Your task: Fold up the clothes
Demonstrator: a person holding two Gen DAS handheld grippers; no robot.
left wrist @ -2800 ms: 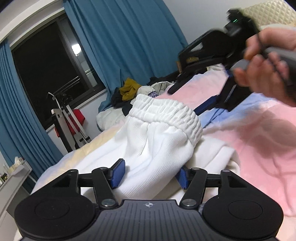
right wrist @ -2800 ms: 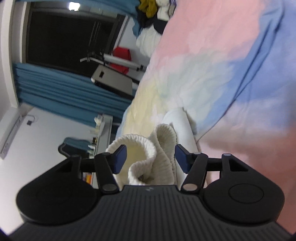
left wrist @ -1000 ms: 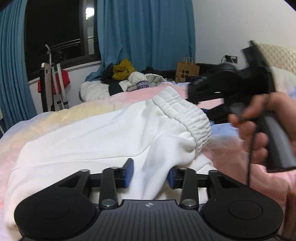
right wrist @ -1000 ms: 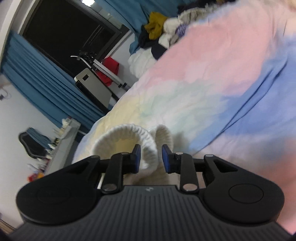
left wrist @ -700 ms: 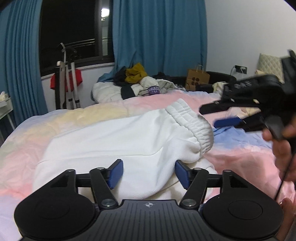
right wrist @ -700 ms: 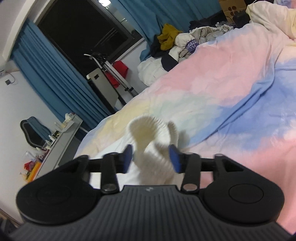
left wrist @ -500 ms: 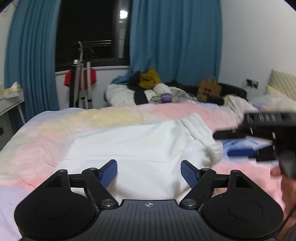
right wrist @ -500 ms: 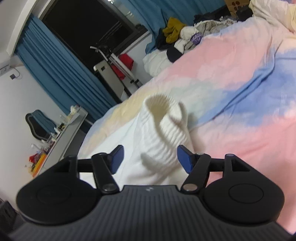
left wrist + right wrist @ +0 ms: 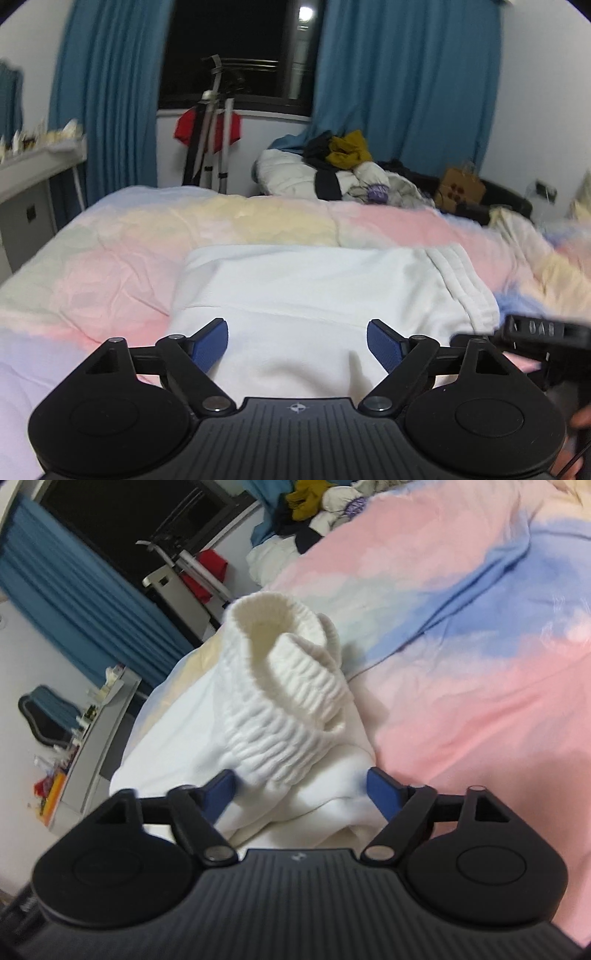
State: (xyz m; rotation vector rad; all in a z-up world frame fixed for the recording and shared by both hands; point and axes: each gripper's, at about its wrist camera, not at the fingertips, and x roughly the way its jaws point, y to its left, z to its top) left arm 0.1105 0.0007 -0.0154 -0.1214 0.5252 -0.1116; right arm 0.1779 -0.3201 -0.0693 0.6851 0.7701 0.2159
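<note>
White sweatpants (image 9: 314,291) lie folded on the pastel bedspread (image 9: 110,266), their ribbed waistband (image 9: 465,284) at the right end. My left gripper (image 9: 297,345) is open and empty, just above the near edge of the pants. The right gripper's black body (image 9: 535,336) shows at the right edge of the left wrist view. In the right wrist view my right gripper (image 9: 303,794) is open and empty, its blue pads either side of the bunched waistband (image 9: 295,686), which stands up in a loop.
A pile of unfolded clothes (image 9: 343,170) lies at the far end of the bed, below blue curtains (image 9: 402,81) and a dark window. A white desk (image 9: 33,173) stands at the left. A brown paper bag (image 9: 460,188) sits at the far right.
Both grippers had shut on the white pants, then opened and let go. Both have pulled back, and the pants now lie flatter on the bed.
</note>
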